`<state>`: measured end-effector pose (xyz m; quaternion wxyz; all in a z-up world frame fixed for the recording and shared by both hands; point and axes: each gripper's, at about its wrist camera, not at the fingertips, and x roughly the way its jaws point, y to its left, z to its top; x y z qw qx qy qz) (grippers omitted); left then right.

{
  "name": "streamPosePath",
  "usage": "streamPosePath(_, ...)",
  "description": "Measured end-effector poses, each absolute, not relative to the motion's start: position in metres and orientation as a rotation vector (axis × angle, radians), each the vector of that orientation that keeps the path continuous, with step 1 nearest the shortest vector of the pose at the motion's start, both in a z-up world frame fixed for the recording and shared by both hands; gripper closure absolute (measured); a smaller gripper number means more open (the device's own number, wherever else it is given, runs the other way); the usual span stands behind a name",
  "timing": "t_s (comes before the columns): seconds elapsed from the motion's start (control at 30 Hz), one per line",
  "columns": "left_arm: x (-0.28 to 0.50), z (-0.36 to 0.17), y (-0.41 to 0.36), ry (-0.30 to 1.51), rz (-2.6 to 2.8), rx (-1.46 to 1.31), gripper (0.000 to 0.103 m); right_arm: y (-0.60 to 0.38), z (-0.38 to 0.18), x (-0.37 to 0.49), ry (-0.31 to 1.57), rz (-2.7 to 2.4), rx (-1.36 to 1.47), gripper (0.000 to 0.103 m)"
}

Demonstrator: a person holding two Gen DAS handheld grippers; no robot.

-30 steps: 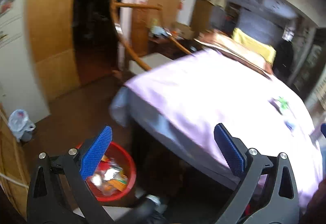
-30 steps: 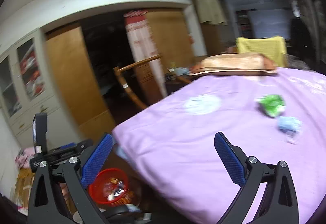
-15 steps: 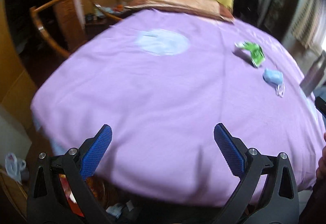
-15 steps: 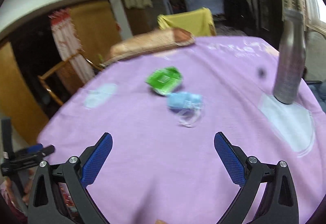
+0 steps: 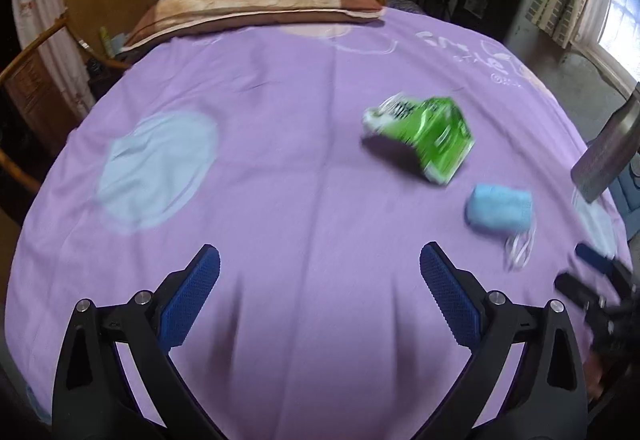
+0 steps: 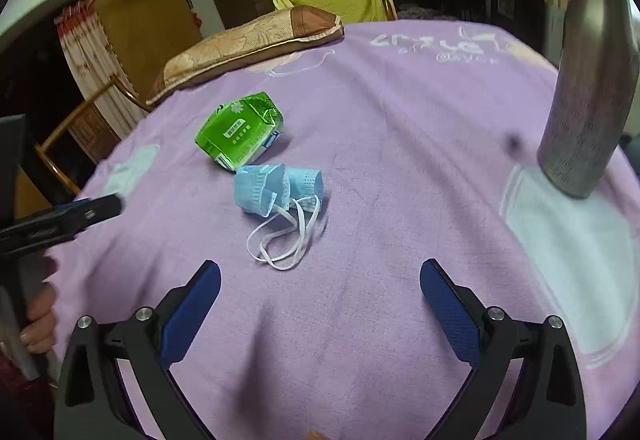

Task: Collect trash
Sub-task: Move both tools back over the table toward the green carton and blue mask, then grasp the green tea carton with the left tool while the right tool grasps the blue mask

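One mask [image 6: 280, 188] beyond right tongs [image 6: 320, 304]

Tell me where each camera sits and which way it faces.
Left wrist: on the left gripper, open, looking along the purple bed toward the pillow; right gripper at right edge.
Right wrist: on the right gripper, open, over the mask; left gripper and a hand at left.
Shared: packet, mask, bottle, pillow.

Brown pillow [image 6: 248, 40] and steel bottle [image 6: 584, 88] on purple bedsheet [image 6: 400, 120]
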<state>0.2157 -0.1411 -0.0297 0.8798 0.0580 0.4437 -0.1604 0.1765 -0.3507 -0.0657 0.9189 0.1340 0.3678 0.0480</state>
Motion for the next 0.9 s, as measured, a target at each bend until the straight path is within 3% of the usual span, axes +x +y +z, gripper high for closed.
streamPosePath(0.5,0.295,-0.028,-0.273,0.852,-0.316,0.202,0.006,-0.357,-0.068,0.180,0.784,0.143,0.328,0.005)
streamPosePath(0.67,0.293,-0.046,-0.265,0.883,-0.283,0.290,0.006,-0.360,-0.068,0.178,0.784,0.146,0.348,0.005)
streamPosePath(0.9,0.281,-0.045,-0.179,0.892,-0.175,0.300,0.006,-0.356,-0.066,0.172,0.771,0.182,0.353,0.005)
